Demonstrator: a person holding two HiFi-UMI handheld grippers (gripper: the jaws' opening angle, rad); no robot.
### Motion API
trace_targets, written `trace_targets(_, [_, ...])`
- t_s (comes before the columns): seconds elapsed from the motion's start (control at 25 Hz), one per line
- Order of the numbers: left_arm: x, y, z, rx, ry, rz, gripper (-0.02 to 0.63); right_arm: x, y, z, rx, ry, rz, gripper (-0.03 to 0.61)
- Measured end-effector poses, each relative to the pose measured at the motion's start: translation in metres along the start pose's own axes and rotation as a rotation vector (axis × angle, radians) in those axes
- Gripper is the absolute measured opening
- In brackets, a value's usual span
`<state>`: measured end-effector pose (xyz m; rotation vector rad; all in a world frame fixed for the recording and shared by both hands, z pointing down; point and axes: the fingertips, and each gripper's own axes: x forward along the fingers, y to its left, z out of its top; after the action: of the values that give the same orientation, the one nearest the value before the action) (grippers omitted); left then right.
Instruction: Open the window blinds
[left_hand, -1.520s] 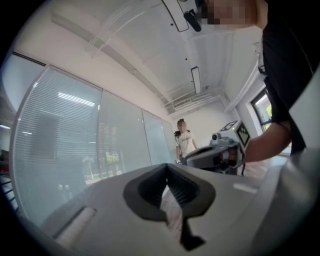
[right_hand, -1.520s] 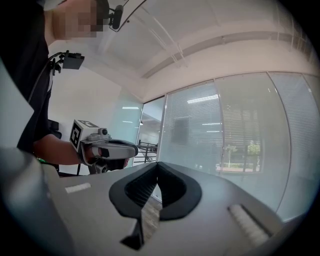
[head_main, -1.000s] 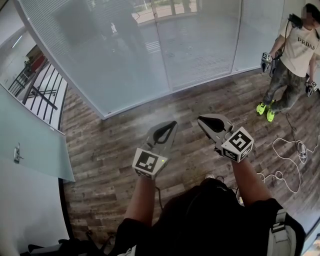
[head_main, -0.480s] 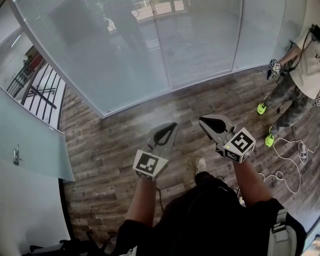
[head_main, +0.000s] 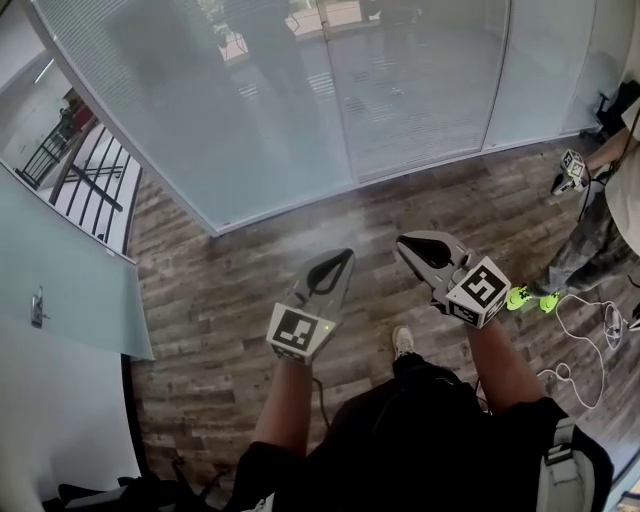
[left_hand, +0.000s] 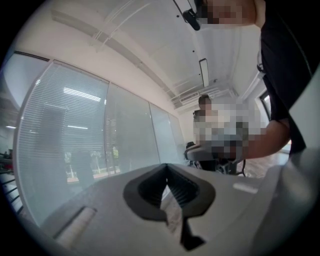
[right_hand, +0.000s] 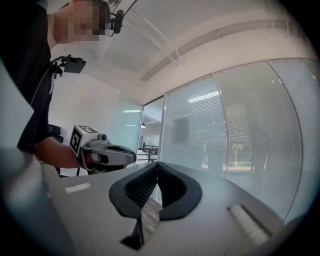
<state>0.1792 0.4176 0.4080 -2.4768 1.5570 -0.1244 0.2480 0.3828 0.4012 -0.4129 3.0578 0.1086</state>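
The far window blinds look light, thin-slatted and easily bent, nothing to pull them by shows, and the left gripper and right gripper are pinched closed, empty.

An office — full-height glass wall with shut blinds, wood-plank floor below it, a strip light on the white ceiling above it.

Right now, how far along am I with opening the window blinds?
Done: nothing; the white slatted blinds look closed. In hand: the left gripper and right gripper are shut and empty, held over the brown wood-plank floor, short of the blinds. Left: reach a blind control, which I cannot see, and open the slats.
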Motion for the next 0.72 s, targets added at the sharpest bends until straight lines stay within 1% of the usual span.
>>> trace_targets(0.08, [0.010, 0.010, -0.004, 0.002, 0.004, 0.017, 0.005, 0.008, -0.013, 0.001, 0.022, -0.005, 0.010, 0.005])
trace_targets(0.28, [0.041, 0.040, -0.005, 0.003, 0.018, 0.061, 0.005, 0.033, -0.053, -0.002, -0.023, -0.004, 0.067, 0.005])
trace_targets(0.4, [0.058, 0.057, 0.000, 0.000, 0.025, 0.092, 0.004, 0.048, -0.075, 0.002, -0.004, -0.007, 0.099, 0.005])
trace_targets(0.52, [0.067, 0.077, -0.006, 0.015, 0.036, 0.134, 0.004, 0.062, -0.092, 0.007, 0.030, -0.007, 0.127, 0.005])
trace_targets(0.72, [0.087, 0.101, -0.007, 0.012, 0.066, 0.178, 0.005, 0.077, -0.120, 0.004, 0.007, -0.027, 0.169, 0.005])
